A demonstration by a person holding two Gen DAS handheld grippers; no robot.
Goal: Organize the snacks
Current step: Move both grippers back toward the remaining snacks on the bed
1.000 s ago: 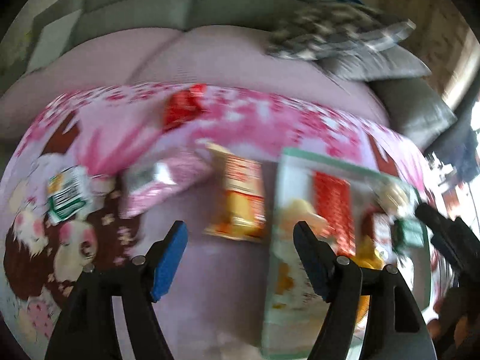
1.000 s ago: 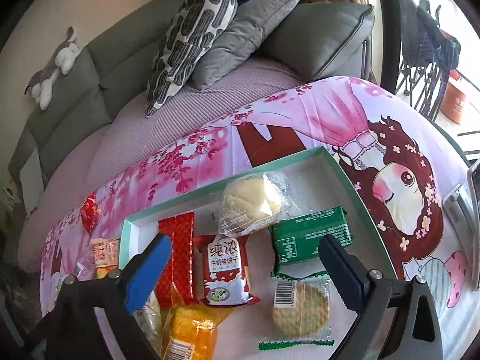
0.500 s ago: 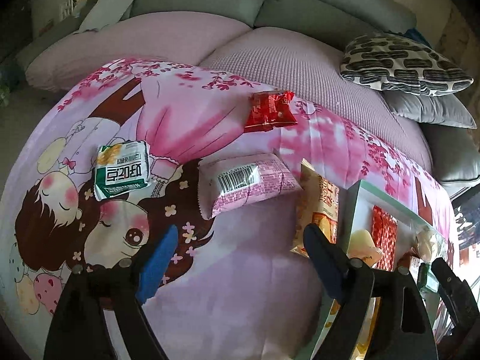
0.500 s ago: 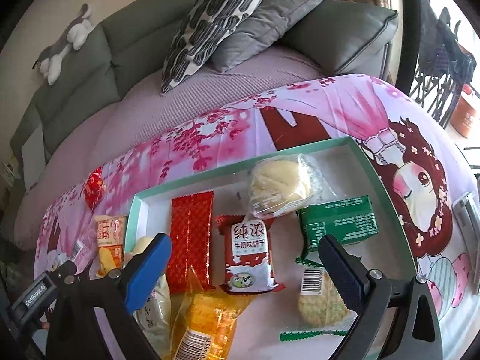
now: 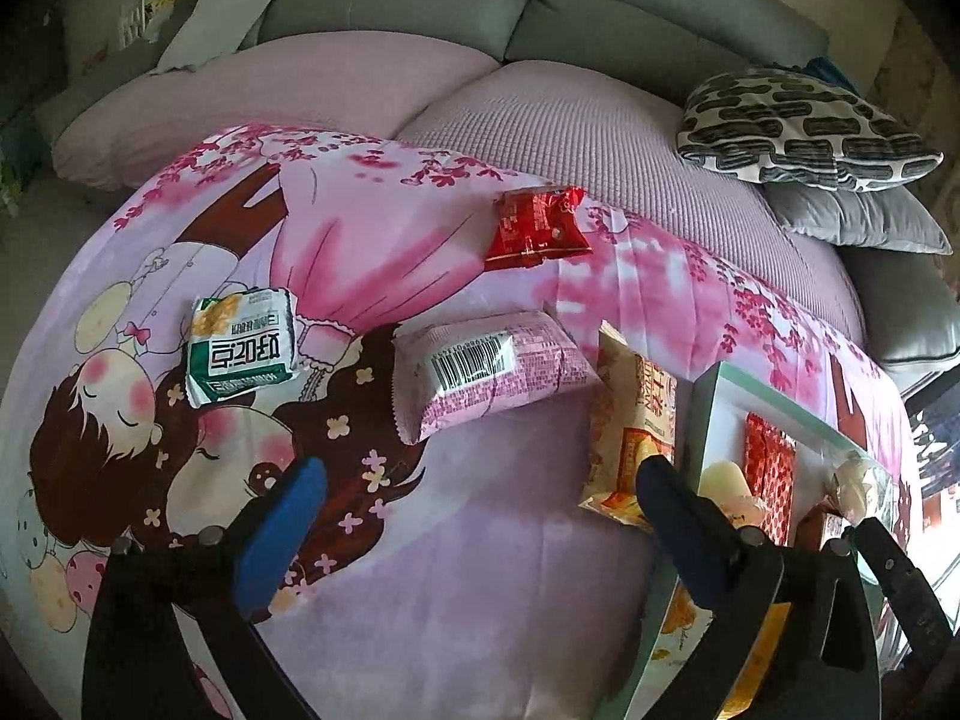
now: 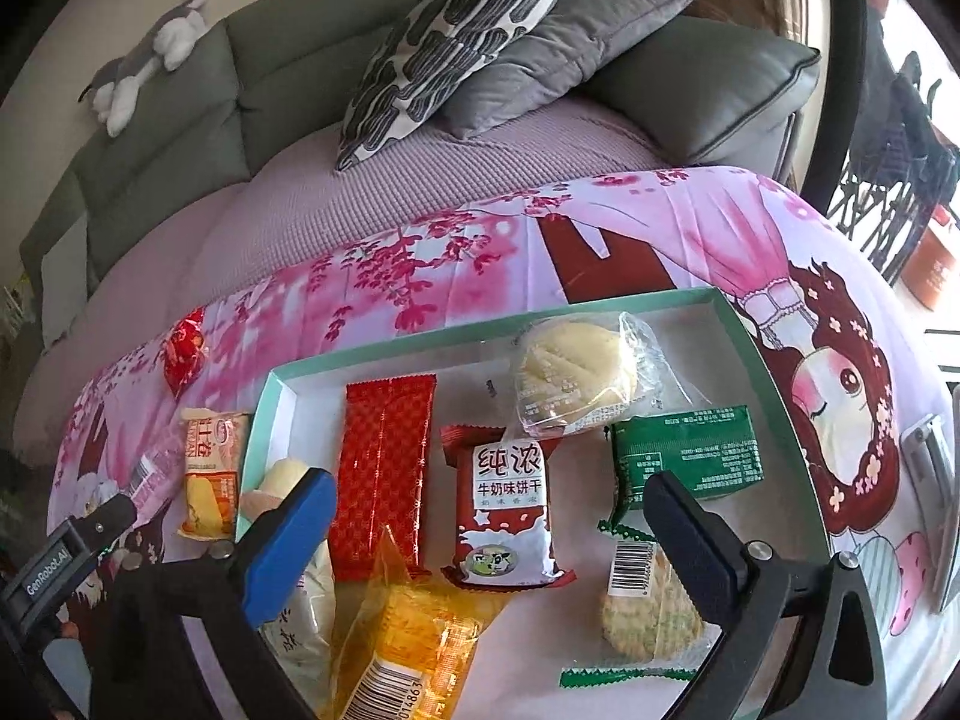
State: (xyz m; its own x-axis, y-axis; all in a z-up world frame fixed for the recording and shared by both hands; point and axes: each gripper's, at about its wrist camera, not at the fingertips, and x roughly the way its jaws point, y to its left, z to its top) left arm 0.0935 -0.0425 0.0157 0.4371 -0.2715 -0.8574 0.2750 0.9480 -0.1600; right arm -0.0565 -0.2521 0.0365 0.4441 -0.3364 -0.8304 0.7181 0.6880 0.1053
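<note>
A: What are the left tongs (image 5: pixel 474 516) doing?
B: Their jaws have just been opening and stand wide, empty. The pink packet (image 5: pixel 489 369) lies ahead, the tray (image 5: pixel 699 414) to the right.
A: And the right tongs (image 6: pixel 486 531)?
B: Spread wide and empty above the tray's snacks.

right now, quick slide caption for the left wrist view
Open left gripper above four loose snack packets on a pink cartoon cloth, beside the half-filled tray.
</note>
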